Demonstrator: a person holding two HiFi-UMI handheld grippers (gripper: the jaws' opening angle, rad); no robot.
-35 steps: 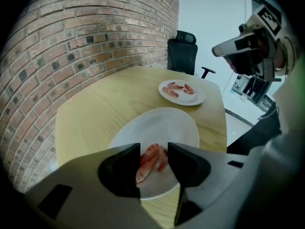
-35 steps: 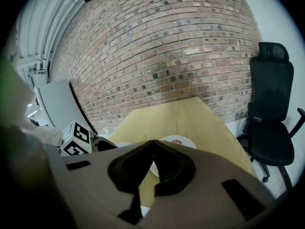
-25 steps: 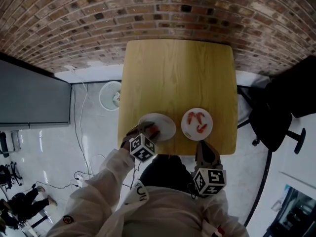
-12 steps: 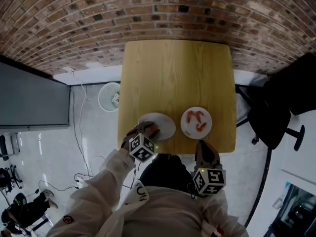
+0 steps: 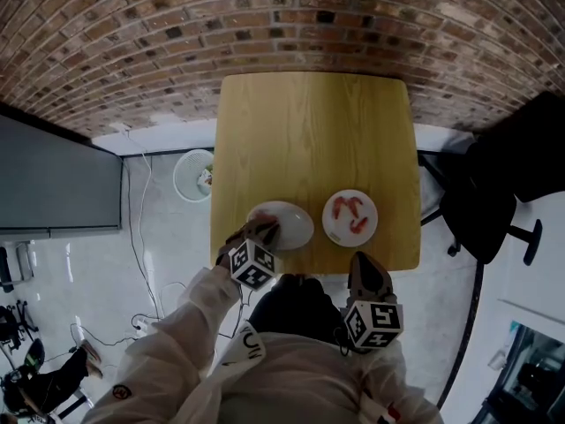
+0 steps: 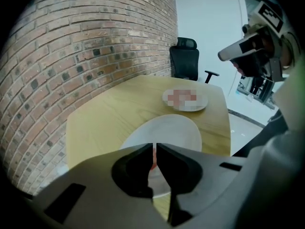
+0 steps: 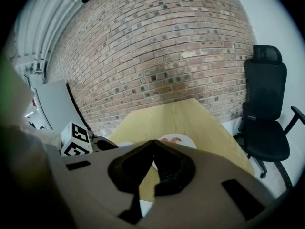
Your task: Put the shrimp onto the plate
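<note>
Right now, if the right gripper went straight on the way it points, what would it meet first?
The right gripper would probably meet the shrimp plate first; depth is unclear, so the table near edge could come before it.

Left gripper (image 6: pixel 153 146), fingers (image 6: pixel 138 155) just closed on seemingly a shrimp (image 6: pixel 153 159); plate (image 6: pixel 183 132) beneath.

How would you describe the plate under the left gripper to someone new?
On the wooden table by the brick wall, two white plates sit at the near edge. It is the left plate, under the left gripper, whose jaws have just closed on a shrimp. The right plate carries loose shrimp; this one is otherwise bare.
</note>
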